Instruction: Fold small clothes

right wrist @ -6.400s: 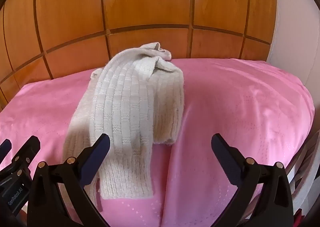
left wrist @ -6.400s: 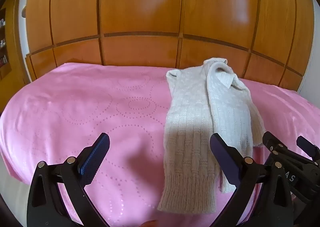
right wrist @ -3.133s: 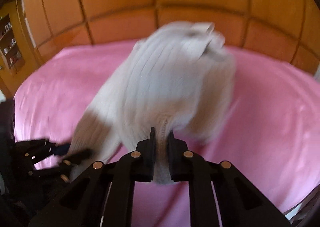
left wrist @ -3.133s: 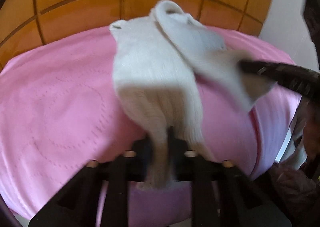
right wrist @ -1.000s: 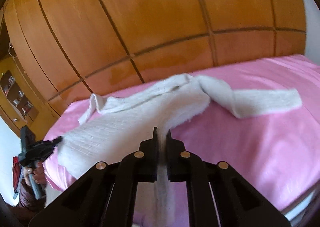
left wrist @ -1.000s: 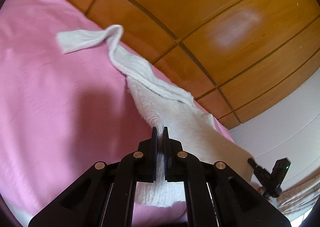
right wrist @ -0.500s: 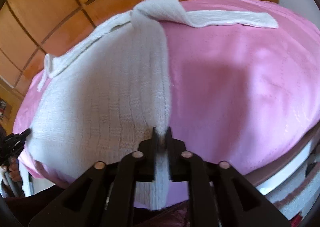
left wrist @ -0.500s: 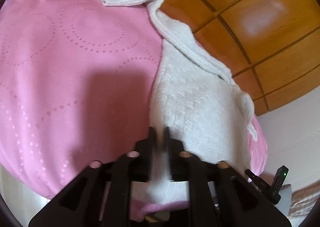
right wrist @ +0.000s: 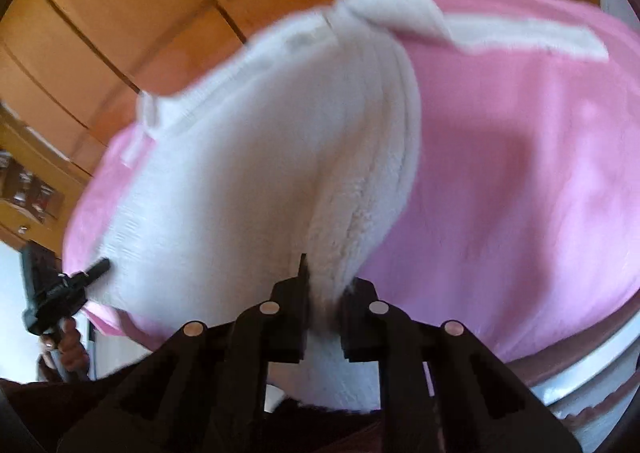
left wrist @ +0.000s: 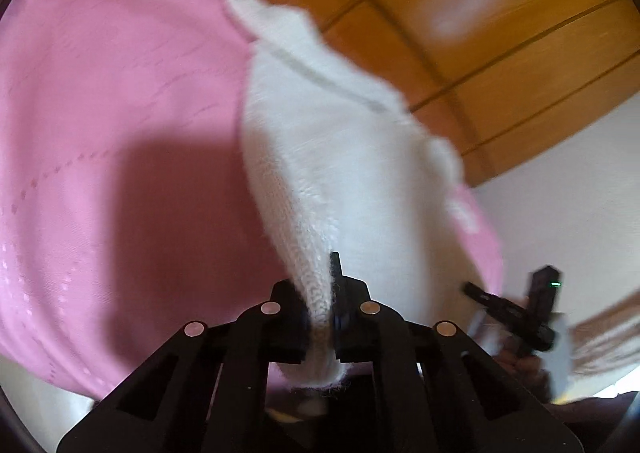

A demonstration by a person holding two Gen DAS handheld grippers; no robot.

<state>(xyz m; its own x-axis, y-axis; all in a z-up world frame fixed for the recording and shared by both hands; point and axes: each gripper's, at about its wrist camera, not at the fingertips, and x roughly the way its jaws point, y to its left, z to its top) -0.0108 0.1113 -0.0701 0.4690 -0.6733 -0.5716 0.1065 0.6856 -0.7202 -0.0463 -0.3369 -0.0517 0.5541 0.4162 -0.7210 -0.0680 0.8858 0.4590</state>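
A small cream knit sweater (left wrist: 344, 141) lies spread across the pink bed cover (left wrist: 100, 113), one sleeve stretched to the far left. My left gripper (left wrist: 320, 305) is shut on its hem at one corner. In the right wrist view the same sweater (right wrist: 248, 173) spreads out, its other sleeve trailing right. My right gripper (right wrist: 322, 293) is shut on the hem's other corner. Both hold the hem near the bed's front edge. Each gripper shows in the other's view: the right one (left wrist: 520, 309) at lower right, the left one (right wrist: 60, 293) at lower left. Both views are blurred.
A wooden panelled wall (left wrist: 480, 13) rises behind the bed. A white wall (left wrist: 580, 193) stands to the right. The pink cover (right wrist: 520, 173) drops off at the front edge over a white base (right wrist: 592, 377). A wooden shelf unit (right wrist: 28, 189) stands at far left.
Both grippers took hold of the folded sweater's hem, lifted it and spread it open with sleeves out. In the last half second they pulled the hem back and down toward the bed's front edge.
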